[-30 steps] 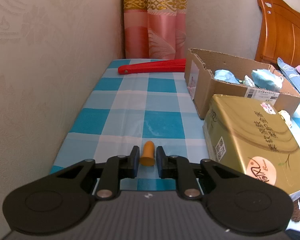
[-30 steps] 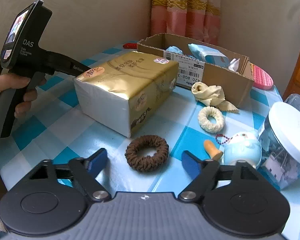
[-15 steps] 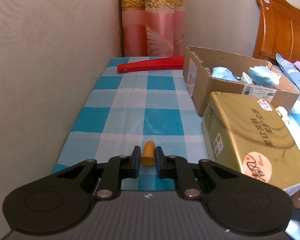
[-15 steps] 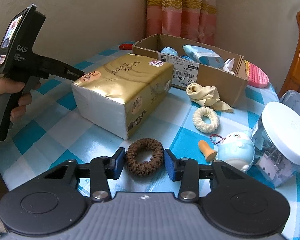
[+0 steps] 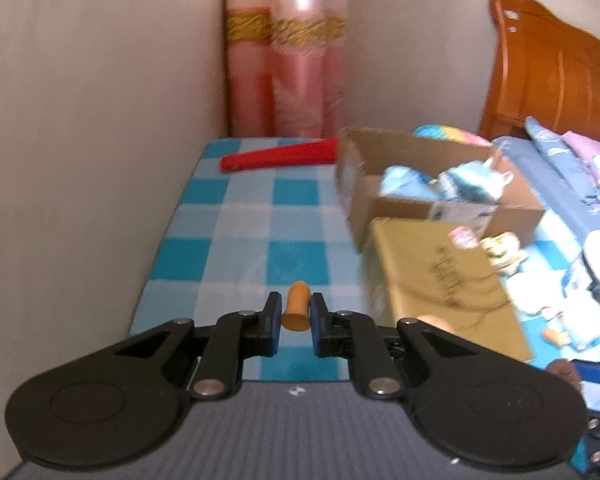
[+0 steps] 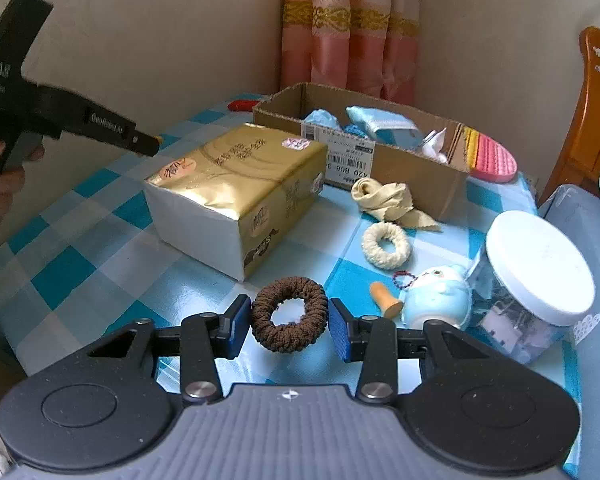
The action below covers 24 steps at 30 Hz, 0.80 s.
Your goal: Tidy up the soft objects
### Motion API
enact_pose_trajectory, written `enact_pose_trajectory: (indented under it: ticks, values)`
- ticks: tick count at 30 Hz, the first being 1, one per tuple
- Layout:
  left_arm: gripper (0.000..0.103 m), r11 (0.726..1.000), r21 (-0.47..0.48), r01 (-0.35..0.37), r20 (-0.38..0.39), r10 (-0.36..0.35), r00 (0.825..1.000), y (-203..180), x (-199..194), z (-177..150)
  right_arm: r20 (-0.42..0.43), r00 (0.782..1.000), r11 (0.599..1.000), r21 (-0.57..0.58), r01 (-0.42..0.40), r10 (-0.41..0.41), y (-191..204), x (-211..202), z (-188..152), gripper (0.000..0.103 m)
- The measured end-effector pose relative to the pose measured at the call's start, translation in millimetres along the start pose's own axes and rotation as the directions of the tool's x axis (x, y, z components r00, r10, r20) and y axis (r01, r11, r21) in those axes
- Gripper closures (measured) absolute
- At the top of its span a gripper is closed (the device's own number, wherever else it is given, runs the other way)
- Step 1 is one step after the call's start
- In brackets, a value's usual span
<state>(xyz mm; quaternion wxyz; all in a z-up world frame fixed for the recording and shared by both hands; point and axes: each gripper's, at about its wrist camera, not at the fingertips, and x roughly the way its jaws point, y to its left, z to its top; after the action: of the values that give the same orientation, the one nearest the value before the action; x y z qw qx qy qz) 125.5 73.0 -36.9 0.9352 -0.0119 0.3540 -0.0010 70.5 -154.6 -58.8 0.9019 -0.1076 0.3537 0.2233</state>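
Left gripper [image 5: 295, 318] clamped tight on a small orange earplug [image 5: 296, 306], low centre of the left wrist frame; long axis running straight up the picture, rounded tip pointing away, flared end toward the camera. Right gripper [image 6: 288, 320] just closed in on a brown scrunchie [image 6: 289, 313], pads snug against both sides, ring lying flat-ish at lower centre. Second orange earplug [image 6: 386, 300] right of it, flared end aimed lower right. Cardboard box [image 6: 404, 168] up top behind the gold tissue pack [image 6: 236, 196].

beige walls [image 6: 160, 32], pink curtain [image 6: 348, 40], wooden headboard [image 5: 548, 80]
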Motion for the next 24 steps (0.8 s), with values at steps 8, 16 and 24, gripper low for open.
enact_pose_trajectory:
  ticks: [8,16,24]
  values:
    - [0.09,0.993,0.082,0.088,0.069,-0.094,0.993,-33.4,-11.0,37.9,0.023,1.0,1.0,-0.01,0.013,-0.013,-6.7,-10.7,1.2,0.056]
    - [0.09,0.981,0.161,0.108,0.083,-0.122,0.989,-63.7,21.9,79.3,0.042,0.999,1.0,-0.001,0.009,-0.009,-14.0,-14.7,2.4,0.056]
    - [0.04,0.981,0.171,0.093,0.058,-0.104,0.993,-71.5,49.8,87.6,0.043,0.999,1.0,-0.001,0.005,-0.005,-15.0,-14.2,2.3,0.056]
